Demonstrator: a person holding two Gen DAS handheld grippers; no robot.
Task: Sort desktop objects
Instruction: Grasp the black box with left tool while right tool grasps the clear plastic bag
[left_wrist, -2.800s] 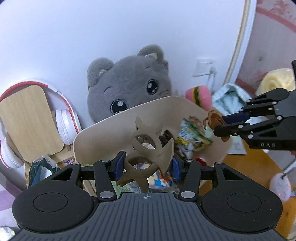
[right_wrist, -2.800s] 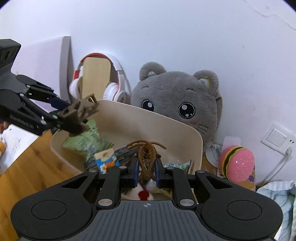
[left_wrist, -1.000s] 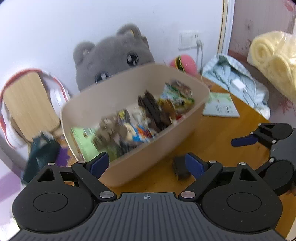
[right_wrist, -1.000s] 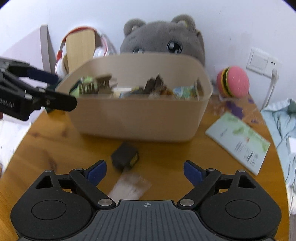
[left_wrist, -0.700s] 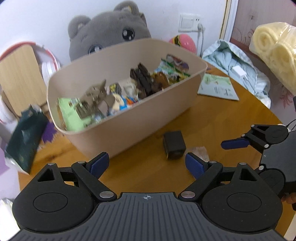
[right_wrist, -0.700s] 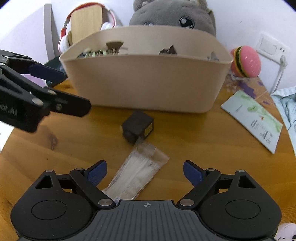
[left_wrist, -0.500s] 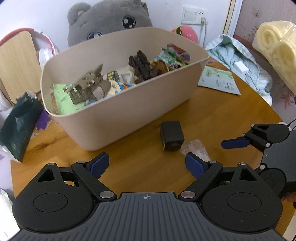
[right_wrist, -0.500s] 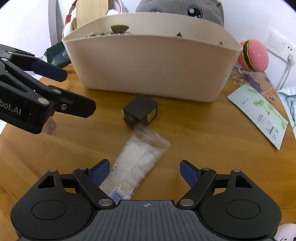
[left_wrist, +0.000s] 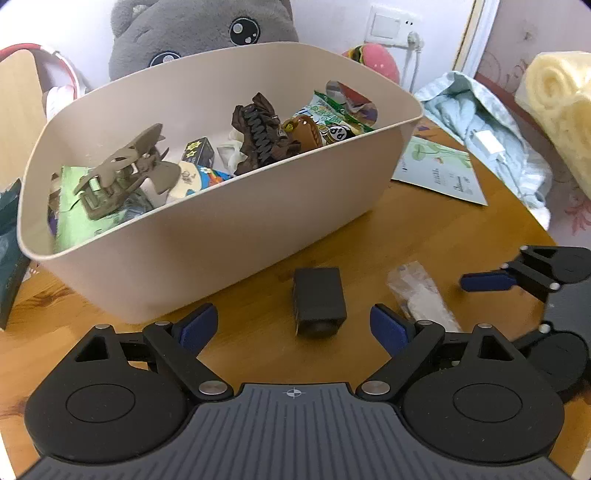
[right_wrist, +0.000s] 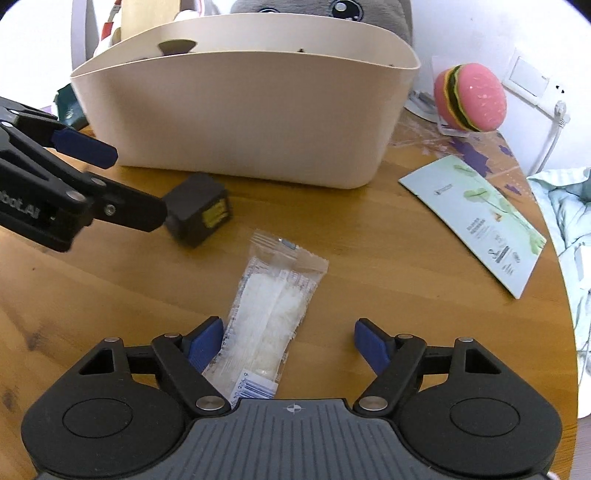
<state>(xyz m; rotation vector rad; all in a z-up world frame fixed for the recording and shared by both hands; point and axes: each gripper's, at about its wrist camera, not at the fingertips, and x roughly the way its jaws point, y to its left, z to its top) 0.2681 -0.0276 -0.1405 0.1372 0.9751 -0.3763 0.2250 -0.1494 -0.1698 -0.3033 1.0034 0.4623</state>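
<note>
A beige bin (left_wrist: 229, 236) on the wooden table holds hair claws and snack packets; it also shows in the right wrist view (right_wrist: 240, 110). A small black box (left_wrist: 319, 301) lies in front of the bin, between the open fingers of my left gripper (left_wrist: 293, 326); the box also shows in the right wrist view (right_wrist: 201, 214). A clear packet of white contents (right_wrist: 269, 314) lies between the open fingers of my right gripper (right_wrist: 291, 343), nearer its left finger. The packet also shows in the left wrist view (left_wrist: 421, 295). Both grippers are empty.
A grey plush cat (left_wrist: 199, 33) and red-white headphones (left_wrist: 55, 74) stand behind the bin. A green-white leaflet (right_wrist: 476, 218), a burger toy (right_wrist: 469, 98) and light blue cloth (left_wrist: 484, 125) lie to the right. A dark green packet (left_wrist: 9, 240) lies left of the bin.
Both grippers let their hair claws go into the bin, opened, and drew back and down. The left now frames the black box, the right the clear packet.
</note>
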